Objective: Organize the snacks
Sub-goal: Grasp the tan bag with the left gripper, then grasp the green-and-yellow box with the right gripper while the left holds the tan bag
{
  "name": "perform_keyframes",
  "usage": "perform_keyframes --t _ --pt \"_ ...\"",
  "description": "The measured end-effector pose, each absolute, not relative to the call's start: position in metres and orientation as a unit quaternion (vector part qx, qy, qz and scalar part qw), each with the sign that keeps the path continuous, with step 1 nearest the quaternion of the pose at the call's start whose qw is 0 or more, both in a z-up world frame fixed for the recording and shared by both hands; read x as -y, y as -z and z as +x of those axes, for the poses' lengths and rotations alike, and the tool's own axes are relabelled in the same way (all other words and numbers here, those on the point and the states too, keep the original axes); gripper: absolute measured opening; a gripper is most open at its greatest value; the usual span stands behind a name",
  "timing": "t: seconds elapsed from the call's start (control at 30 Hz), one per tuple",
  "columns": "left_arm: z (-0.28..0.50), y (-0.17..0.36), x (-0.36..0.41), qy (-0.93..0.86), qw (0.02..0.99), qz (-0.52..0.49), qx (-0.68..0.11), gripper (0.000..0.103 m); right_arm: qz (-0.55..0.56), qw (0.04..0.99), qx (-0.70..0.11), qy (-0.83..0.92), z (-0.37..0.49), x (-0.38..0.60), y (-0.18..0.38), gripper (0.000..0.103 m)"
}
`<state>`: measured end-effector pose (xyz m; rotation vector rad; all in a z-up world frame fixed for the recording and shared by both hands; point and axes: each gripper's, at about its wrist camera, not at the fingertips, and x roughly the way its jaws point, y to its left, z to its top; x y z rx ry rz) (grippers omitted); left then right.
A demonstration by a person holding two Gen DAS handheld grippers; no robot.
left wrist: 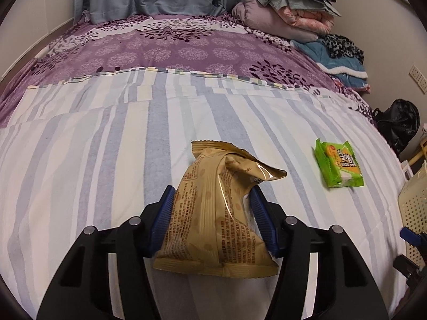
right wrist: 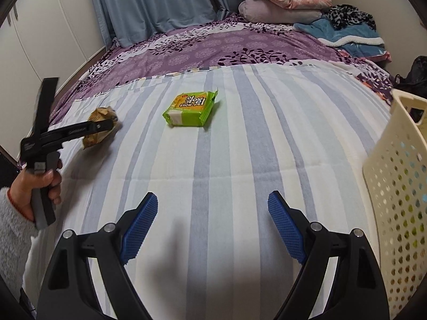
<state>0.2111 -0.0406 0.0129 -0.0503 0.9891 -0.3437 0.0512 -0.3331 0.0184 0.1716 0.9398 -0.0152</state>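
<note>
A tan snack bag (left wrist: pixel 216 213) lies on the striped bedspread (left wrist: pixel 106 138), and my left gripper (left wrist: pixel 212 194) is shut on it, both blue pads pressing its crumpled sides. A green snack pack (left wrist: pixel 339 164) rests on the bed to the right of it. In the right wrist view the same green pack (right wrist: pixel 190 109) lies ahead, well beyond my right gripper (right wrist: pixel 212 200), which stands open over the bedspread with nothing between its fingers. Far left there, a hand holds the left gripper (right wrist: pixel 106 124) on the tan bag (right wrist: pixel 100 126).
A cream perforated basket (right wrist: pixel 395 186) stands at the right edge of the bed, its side also showing in the left wrist view as the basket (left wrist: pixel 413 205). Folded blankets (right wrist: pixel 288 2) pile at the far end on a purple floral cover (right wrist: pixel 213 48). A black bag (left wrist: pixel 397 122) sits beside the bed.
</note>
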Motion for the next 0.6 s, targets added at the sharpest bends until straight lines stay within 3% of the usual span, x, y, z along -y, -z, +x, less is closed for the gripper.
perform_keyframes --t 0.6 --pt "0.169 -0.049 0.005 0.158 0.880 -0.059 -0.444 0.059 0.061 0.889 -0.455 0.002 0.189 0.294 0.003 0.084"
